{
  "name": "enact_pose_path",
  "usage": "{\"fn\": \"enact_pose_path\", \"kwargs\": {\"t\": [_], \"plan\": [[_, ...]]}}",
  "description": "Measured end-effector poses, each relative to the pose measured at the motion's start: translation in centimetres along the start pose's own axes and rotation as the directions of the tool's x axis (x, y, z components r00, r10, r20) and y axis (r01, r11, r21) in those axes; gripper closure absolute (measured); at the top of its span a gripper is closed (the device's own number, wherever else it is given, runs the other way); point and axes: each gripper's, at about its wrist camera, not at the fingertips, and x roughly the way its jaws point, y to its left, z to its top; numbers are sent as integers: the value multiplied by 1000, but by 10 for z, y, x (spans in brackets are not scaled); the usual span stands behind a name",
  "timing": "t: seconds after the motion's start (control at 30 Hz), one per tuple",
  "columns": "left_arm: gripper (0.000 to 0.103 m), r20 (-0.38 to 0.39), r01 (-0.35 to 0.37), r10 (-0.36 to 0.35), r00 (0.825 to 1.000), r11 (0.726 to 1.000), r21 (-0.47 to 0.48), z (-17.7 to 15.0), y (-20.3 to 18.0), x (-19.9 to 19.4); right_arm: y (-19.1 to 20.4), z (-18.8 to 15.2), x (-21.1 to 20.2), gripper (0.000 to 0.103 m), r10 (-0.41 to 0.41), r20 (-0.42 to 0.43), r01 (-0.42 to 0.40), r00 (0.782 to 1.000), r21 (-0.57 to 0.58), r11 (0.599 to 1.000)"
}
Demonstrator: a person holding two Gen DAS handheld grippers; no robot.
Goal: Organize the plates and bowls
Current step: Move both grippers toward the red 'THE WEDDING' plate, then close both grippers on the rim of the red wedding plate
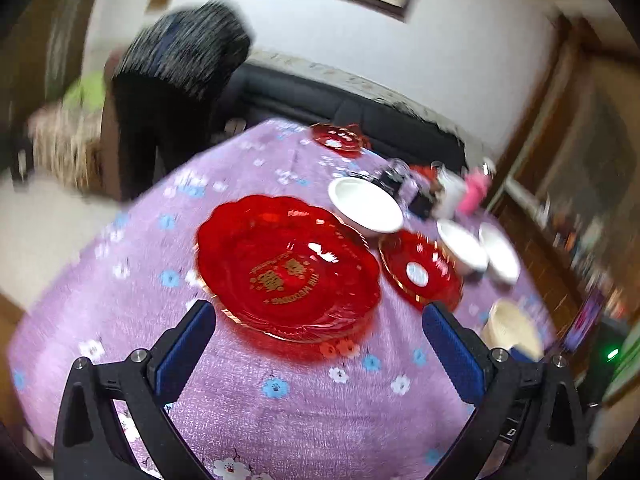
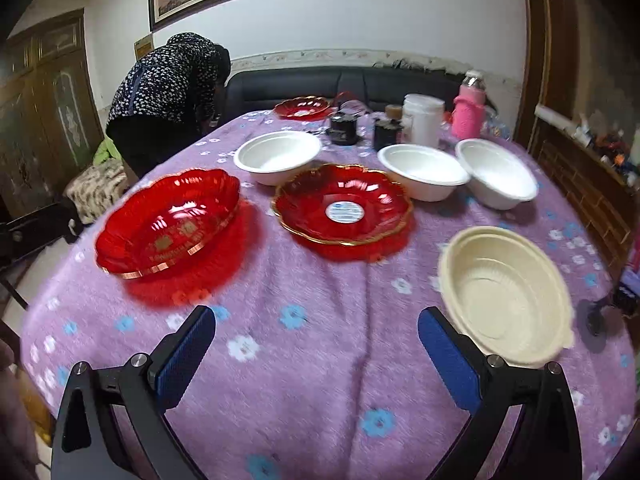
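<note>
A large red plastic plate (image 1: pixel 288 268) (image 2: pixel 168 226) with gold lettering lies on the purple cloth right in front of my open left gripper (image 1: pixel 320 320). A smaller red plate (image 1: pixel 420 272) (image 2: pixel 342 206) with a white sticker sits to its right. Three white bowls (image 2: pixel 278 156) (image 2: pixel 424 172) (image 2: pixel 496 174) stand behind them, also in the left wrist view as white bowls (image 1: pixel 366 206) (image 1: pixel 462 246) (image 1: pixel 500 252). A cream bowl (image 2: pixel 504 292) (image 1: pixel 514 330) rests just right of my open right gripper (image 2: pixel 316 326). Another red plate (image 2: pixel 302 107) (image 1: pixel 340 138) lies at the far edge.
A person (image 2: pixel 168 92) in a dark speckled top bends over at the table's far left. Black boxes (image 2: pixel 344 128), a white jar (image 2: pixel 422 120) and a pink bottle (image 2: pixel 468 114) cluster at the back. A dark sofa (image 2: pixel 320 84) stands behind the table, wooden cabinets at the sides.
</note>
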Motion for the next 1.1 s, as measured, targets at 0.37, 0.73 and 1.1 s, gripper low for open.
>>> {"fn": "enact_pose_path", "kwargs": {"t": [0.37,0.73,1.1], "plan": [[0,32,-138,139,990,990,-30,40,80,-2,22,49,53,2,147,-93,-138,985,91,986],[0,-108,-148,150,983,989,26,60,87,55,28,60,95,13,218,-157,-187,963,189,964],[0,-158,-155,143,977,986,-66,67,114,75,13,65,122,17,274,-180,-220,945,272,937]]}}
